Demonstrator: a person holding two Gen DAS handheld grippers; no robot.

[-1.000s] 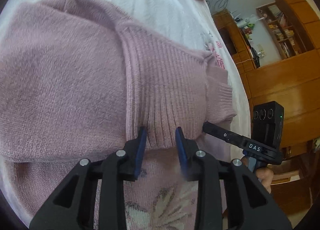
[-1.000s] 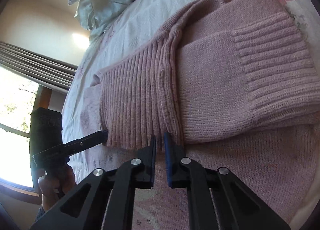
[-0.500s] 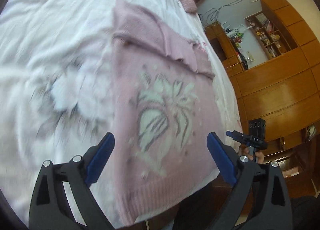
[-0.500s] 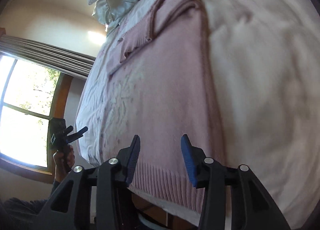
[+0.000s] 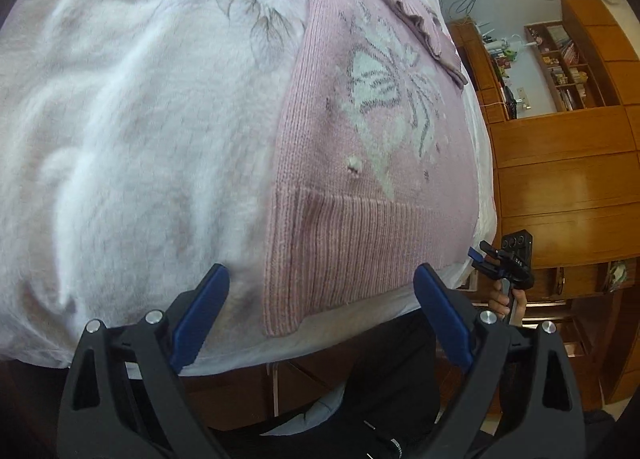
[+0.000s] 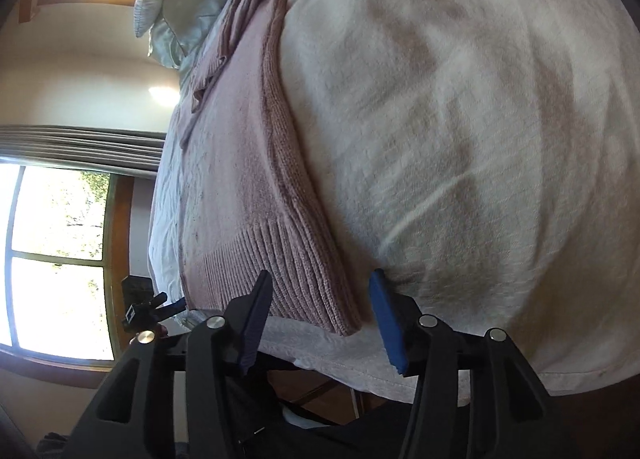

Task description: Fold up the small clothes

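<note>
Left wrist view: left gripper (image 5: pixel 320 307) fingers wide, empty, above pink sweater (image 5: pixel 372 179) hem at bed (image 5: pixel 120 139) edge; right gripper (image 6: pixel 320 319) likewise spread, empty; sweater's sleeves hidden.

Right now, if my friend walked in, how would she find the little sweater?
Look at the big bed with the white flowered bedspread. Near its front edge lies the pink knitted sweater, ribbed hem toward the open left gripper. Unlike anything around it, it has a white butterfly-like pattern knitted into it.

Both grippers let go of the folded sleeves and pulled way back to the sweater (image 5: pixel 372 163) hem. Left gripper (image 5: pixel 320 311) and right gripper (image 6: pixel 320 315) jaws went from pinched to wide open.
</note>
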